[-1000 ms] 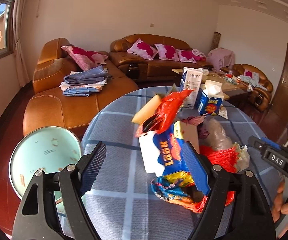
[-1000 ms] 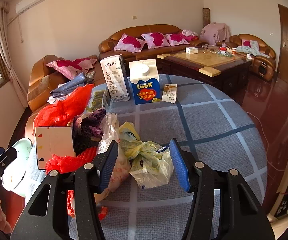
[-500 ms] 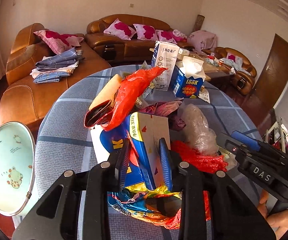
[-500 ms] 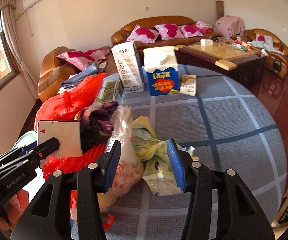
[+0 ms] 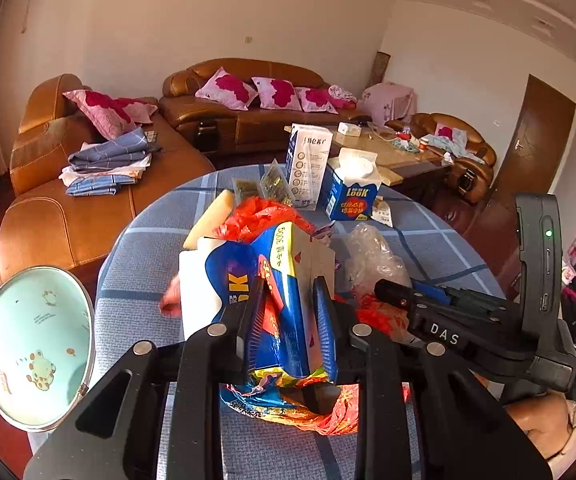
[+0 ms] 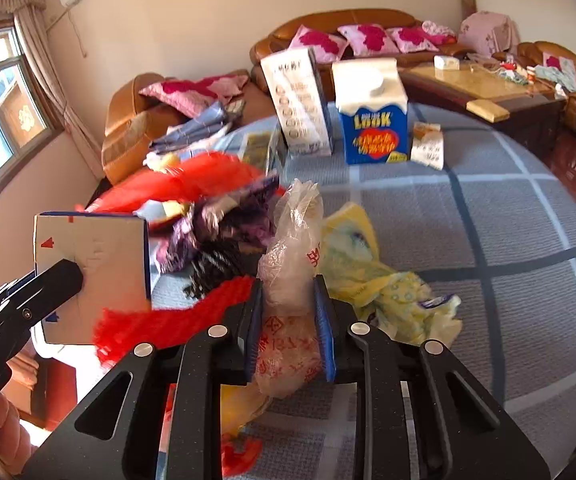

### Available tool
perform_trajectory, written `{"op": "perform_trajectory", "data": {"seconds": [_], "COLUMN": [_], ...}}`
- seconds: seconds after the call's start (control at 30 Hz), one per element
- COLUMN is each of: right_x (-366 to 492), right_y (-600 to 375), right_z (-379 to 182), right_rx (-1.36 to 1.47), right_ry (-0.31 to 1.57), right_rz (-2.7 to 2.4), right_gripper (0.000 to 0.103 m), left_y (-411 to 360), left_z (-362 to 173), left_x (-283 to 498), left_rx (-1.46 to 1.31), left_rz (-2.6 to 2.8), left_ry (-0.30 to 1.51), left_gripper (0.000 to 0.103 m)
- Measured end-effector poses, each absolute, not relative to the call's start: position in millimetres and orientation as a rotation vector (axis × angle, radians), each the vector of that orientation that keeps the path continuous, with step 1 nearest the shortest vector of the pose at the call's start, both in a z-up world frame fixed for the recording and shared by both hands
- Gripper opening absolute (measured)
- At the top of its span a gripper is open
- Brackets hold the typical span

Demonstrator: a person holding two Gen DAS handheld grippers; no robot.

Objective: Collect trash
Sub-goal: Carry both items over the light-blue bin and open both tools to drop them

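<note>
Blue-and-white cardboard marks the start of the clearing: the left gripper has its jaws closing on the flattened carton, whose wall is pinched between the blue pads. The right gripper has its jaws closing too, with the clear plastic bag squeezed between them. Both pieces appear to be only just gripped, and neither has gone anywhere, so the collecting looks to be at its beginning.

Taking the carton as the landmark, a heap of rubbish still lies on the checked table: a red plastic bag behind it, red netting beside it, a bright wrapper beneath it, and a yellow bag beyond the clear one. Well behind the carton stand a tall white box and a blue LOOK carton, upright and untouched. No bin shows in either view.
</note>
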State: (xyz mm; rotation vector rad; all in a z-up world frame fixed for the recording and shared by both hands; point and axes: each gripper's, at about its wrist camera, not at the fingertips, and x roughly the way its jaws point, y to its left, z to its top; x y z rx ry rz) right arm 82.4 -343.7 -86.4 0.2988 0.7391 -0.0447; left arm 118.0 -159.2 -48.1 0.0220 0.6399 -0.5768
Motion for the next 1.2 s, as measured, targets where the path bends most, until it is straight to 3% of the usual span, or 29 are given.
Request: {"op": "perform_trajectory", "data": {"seconds": [0.3, 0.67, 1.2], "right_x": [41.4, 18.6, 63.0], "right_y": [-352.8, -317.8, -195.2], "right_z": [-30.1, -34.1, -22.2], "right_rx": [0.286, 0.267, 0.169], "right_ry": [0.537, 0.553, 0.578], "right_rz": [-0.141, -0.104, 0.113], "right_gripper": [0.025, 0.025, 0.025], "left_y": [-134.0, -96.3, 36.0], "left_z": [-7.8, -17.3, -7.3], "left_x": [98.9, 81.6, 100.2], "left_rx": [-0.007, -0.056, -0.112], "left_rz": [-0.554, -0.521, -0.19], "left_ry": [0.515, 0.538, 0.482], "left_gripper": [0.02, 0.02, 0.02]}}
